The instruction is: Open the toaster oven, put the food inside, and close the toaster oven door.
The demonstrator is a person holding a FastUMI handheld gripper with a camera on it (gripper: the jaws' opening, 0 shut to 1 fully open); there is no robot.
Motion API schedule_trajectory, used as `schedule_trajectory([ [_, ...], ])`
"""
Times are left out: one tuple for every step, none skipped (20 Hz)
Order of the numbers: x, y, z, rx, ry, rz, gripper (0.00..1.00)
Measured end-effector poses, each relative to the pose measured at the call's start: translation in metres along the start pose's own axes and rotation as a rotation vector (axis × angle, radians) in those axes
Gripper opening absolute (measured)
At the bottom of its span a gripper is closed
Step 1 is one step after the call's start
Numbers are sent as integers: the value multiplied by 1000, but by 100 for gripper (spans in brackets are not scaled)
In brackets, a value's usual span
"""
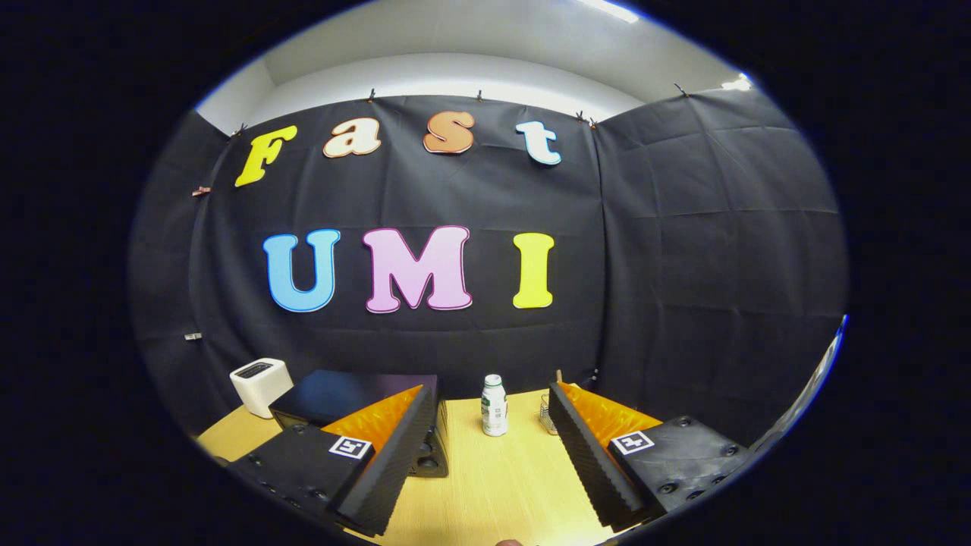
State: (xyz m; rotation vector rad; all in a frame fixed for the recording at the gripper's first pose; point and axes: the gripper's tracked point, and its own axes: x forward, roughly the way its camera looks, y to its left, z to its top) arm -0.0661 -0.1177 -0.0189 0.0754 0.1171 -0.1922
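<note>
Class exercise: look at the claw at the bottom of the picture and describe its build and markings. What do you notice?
The claw has two wedge-shaped fingers with ribbed inner faces. Each sits on a dark block fastened with round bolts, and each block carries a square black-and-white tag. No cables or sleeves are visible. The fingers stand apart, with a bottle beyond them on the table.

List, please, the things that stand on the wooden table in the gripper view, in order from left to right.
White toaster → black toaster oven, partly behind the open tool's left finger → white bottle, beyond the gap between the fingers → small wire basket, at the right finger's tip.
</note>
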Motion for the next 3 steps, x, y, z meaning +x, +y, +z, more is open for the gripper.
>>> schedule_trajectory([
  [2, 1, 1, 13, -2, -2, 98],
  [4, 3, 3, 19, -5, -1, 99],
  [6, 6, 4, 21, -7, 5, 99],
])
